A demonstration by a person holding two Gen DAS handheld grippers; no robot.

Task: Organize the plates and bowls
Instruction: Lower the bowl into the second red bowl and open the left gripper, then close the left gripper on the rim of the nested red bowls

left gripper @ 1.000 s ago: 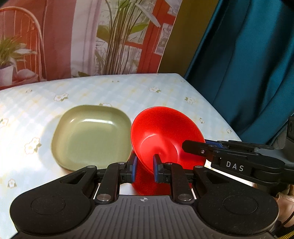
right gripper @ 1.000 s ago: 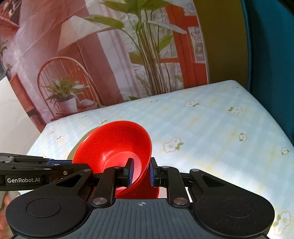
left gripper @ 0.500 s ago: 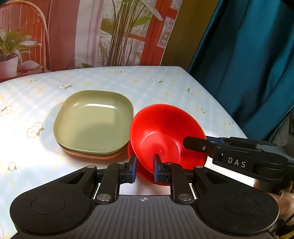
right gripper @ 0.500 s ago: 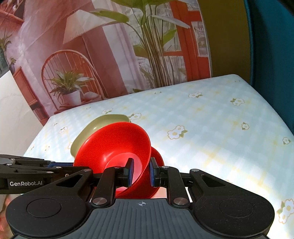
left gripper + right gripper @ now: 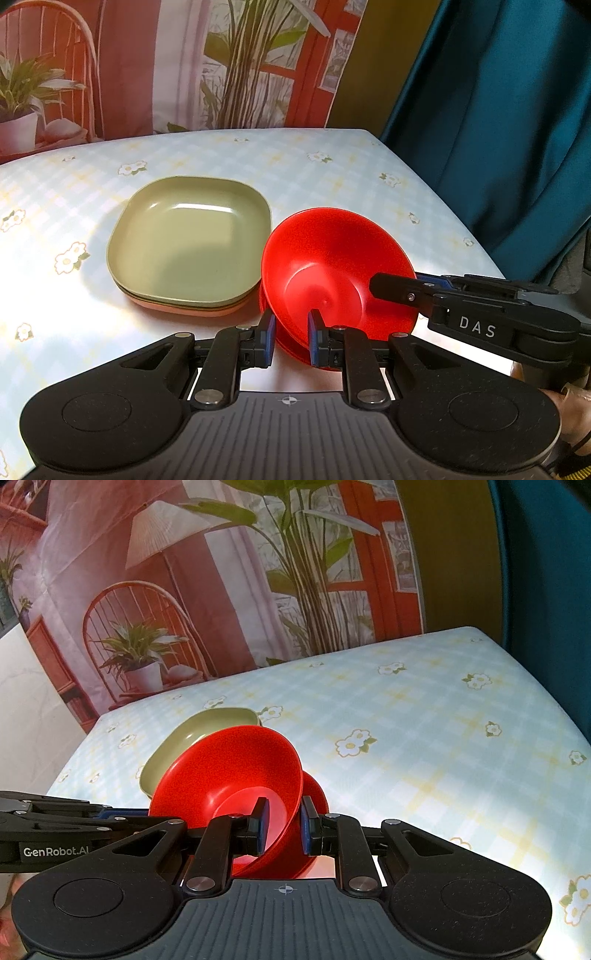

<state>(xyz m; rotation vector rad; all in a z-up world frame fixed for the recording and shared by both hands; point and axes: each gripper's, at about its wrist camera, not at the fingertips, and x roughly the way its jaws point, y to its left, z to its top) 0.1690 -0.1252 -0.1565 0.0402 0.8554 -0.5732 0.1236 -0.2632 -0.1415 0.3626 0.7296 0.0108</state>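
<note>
A red bowl (image 5: pixel 332 266) is held tilted just above a second red bowl (image 5: pixel 291 345) on the table. My left gripper (image 5: pixel 290 338) is shut on the near rim of the upper bowl. My right gripper (image 5: pixel 282 825) is shut on the opposite rim of that same bowl (image 5: pixel 229 768); its fingers (image 5: pixel 399 291) show in the left wrist view. The lower red bowl (image 5: pixel 314 790) peeks out beneath. A green square plate (image 5: pixel 192 240) tops a stack with an orange plate (image 5: pixel 192 310) under it, just left of the bowls; it also shows in the right wrist view (image 5: pixel 184 742).
The table (image 5: pixel 332 166) has a pale checked cloth with flowers. A teal curtain (image 5: pixel 498 129) hangs past its right edge. A printed backdrop (image 5: pixel 221 590) stands behind the far edge.
Both grippers have carried the red bowl back and lower, over the second red bowl. The plate stack now shows fully to the left.
</note>
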